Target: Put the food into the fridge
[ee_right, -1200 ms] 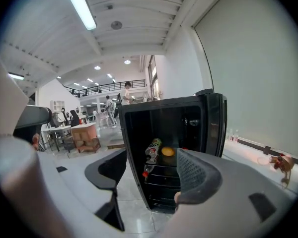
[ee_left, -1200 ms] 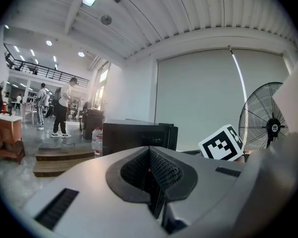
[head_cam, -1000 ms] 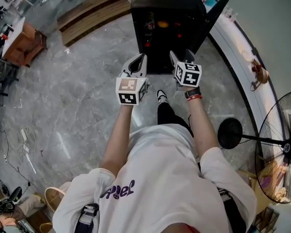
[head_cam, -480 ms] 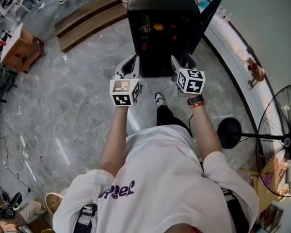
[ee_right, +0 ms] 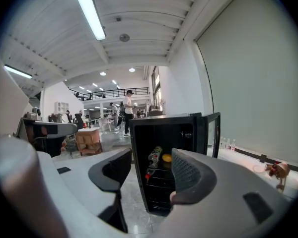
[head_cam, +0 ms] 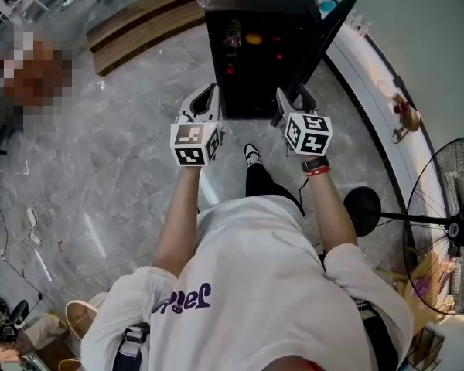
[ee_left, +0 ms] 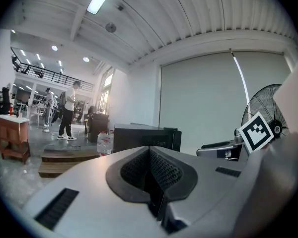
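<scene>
Standing in front of the fridge (head_cam: 255,6), door (head_cam: 329,33) swung open to the person's right. Change over the last second: both tools have drifted a bit outward and now flank the fridge front rather than sitting close together before it.

Right hand-held gripper (head_cam: 294,99) has its jaws apart and is closing, with nothing between them. Left hand-held gripper (head_cam: 204,97) has its pads pressed together and is empty. Neither carries food.

Food is already inside: a bottle (head_cam: 232,33) and an orange item (head_cam: 254,39) on the upper shelf, plus small red bits lower down that are too small to name. Judgement: loading looks done or nearly done, and shutting the door is probably what's left.

View differences:
- Right gripper view looks straight into the fridge (ee_right: 164,120) through the open jaws of the right hand-held gripper (ee_right: 149,165). The bottle (ee_right: 155,155) leans against the shelf and the orange item (ee_right: 166,158) sits just beside it; the door (ee_right: 213,133) is at right.
- Left gripper view shows the left hand-held gripper (ee_left: 150,157) closed. Only the fridge's outside is seen, no contents, and people (ee_left: 67,110) stand far off.
- Head view alone shows both tools, the floor (head_cam: 124,145) and a fan (head_cam: 448,230).
</scene>
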`<state>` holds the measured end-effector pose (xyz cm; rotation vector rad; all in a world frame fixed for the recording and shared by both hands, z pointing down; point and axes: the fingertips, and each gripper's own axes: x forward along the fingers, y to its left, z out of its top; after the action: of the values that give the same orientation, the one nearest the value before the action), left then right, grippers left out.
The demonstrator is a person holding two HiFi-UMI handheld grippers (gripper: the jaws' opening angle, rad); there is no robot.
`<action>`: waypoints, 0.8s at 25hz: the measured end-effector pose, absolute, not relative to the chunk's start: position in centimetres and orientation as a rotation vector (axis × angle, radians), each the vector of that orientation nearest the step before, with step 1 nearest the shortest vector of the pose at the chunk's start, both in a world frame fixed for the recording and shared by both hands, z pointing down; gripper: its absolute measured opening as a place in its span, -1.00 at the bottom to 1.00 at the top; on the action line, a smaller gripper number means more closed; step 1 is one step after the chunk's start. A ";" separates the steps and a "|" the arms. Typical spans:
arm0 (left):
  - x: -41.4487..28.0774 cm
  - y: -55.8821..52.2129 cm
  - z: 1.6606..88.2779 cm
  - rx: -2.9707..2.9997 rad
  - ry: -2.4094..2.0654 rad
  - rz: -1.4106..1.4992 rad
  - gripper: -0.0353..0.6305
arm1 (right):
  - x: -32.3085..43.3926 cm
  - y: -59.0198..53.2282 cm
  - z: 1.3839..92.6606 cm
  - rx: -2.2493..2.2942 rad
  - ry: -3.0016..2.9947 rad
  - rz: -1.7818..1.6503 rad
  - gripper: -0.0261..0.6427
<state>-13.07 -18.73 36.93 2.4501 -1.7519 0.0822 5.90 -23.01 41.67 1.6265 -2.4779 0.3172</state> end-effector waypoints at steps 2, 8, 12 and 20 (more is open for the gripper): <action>-13.1 -18.7 36.8 2.447 -1.753 0.078 -0.84 | 6.1 -22.7 41.6 1.635 -2.479 0.322 -0.16; -12.7 -18.7 37.1 2.452 -1.758 0.093 -0.84 | 7.4 -22.3 41.7 1.662 -2.477 0.336 -0.20; -12.2 -18.5 37.5 2.455 -1.756 0.107 -0.84 | 8.6 -22.0 41.5 1.692 -2.468 0.338 -0.25; -11.3 -18.1 37.9 2.460 -1.753 0.113 -0.84 | 10.0 -21.3 40.8 1.739 -2.468 0.343 -0.40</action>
<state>-11.27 -18.13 37.89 2.4599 -1.7531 0.1131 9.99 -21.31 40.77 1.7388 -2.4682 0.3429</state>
